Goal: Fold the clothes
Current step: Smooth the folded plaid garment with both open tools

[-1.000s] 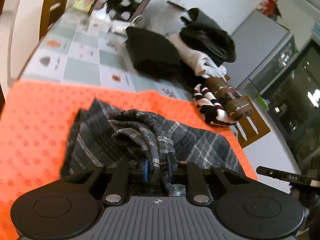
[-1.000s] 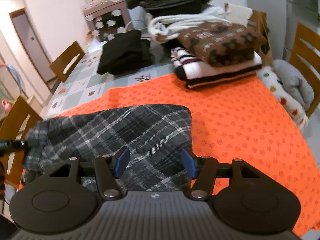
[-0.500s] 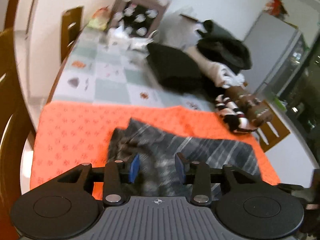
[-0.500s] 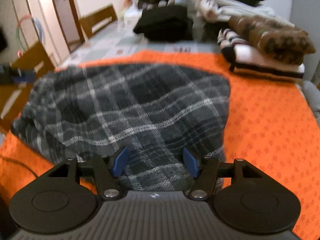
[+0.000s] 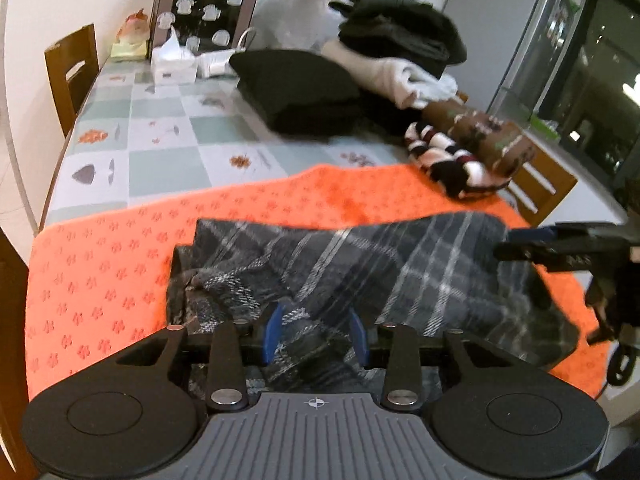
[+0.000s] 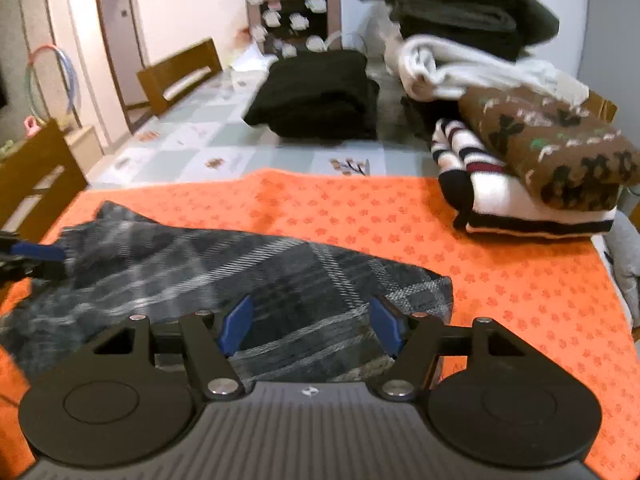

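Scarf [image 5: 400, 272], grey plaid, lies across the near part of my orange mat [image 5: 120, 248], its left end bunched. Bare mat stays open beyond it up to the striped and brown folded stack [image 6: 532, 184] at far right. Motion blur smears the weave. My left gripper [image 5: 316, 334] is angled down, jaws parted over cloth without pinching; my right gripper [image 6: 310, 330] is opening, fabric loose between.

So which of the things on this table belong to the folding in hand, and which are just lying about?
In the job:
- grey plaid garment, lying on the orange mat
- left gripper, fingers apart over the plaid
- right gripper, fingers opening over the plaid

Lying about:
- striped and brown folded stack
- black folded pile
- white and dark green heap
- tissue box
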The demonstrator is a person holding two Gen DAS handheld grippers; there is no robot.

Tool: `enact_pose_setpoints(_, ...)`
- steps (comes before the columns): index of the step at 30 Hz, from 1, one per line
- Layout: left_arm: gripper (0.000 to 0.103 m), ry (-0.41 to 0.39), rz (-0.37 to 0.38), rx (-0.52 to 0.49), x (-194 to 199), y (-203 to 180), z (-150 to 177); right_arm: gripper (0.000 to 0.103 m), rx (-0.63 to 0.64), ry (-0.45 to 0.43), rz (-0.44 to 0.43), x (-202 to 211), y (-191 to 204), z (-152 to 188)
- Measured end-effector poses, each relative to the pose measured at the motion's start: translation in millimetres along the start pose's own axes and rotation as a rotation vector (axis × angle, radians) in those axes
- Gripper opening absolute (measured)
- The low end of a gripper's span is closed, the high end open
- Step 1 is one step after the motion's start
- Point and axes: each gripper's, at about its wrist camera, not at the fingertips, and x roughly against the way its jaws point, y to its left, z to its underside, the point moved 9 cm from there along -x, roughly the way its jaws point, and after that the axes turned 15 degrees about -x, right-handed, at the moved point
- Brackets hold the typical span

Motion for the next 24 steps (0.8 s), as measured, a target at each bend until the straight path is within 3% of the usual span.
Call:
enact_pose_setpoints(6, 0.039, 0.008, -0.013, 0.005, -6, 3, 7, 0.072, 0.026, 0.041, 0.007, -32, -5, 13)
enact_pose_setpoints(13, 0.042, -0.082, 0.003, -0.014, 13, -11, -24, 0.072, 0.035, -0.015, -0.017, 18, 17, 5)
enact_pose_setpoints(16, 0.042, -0.087, 0.03, -0.039, 9, -23, -29, 0.072, 0.043, -0.015, -0.037, 35, 31, 19)
enact_pose_setpoints(22, 0.045, -0.005, 0.049, -0.132, -14, -41, 0, 0.076, 0.084, 0.036, -0.019, 25, 43, 63)
enact_pose_setpoints(24, 0.045, -0.011, 0.041, -0.165, -18, -43, 10, 0.08, 0.102, 0.022, -0.019, 18, 42, 74)
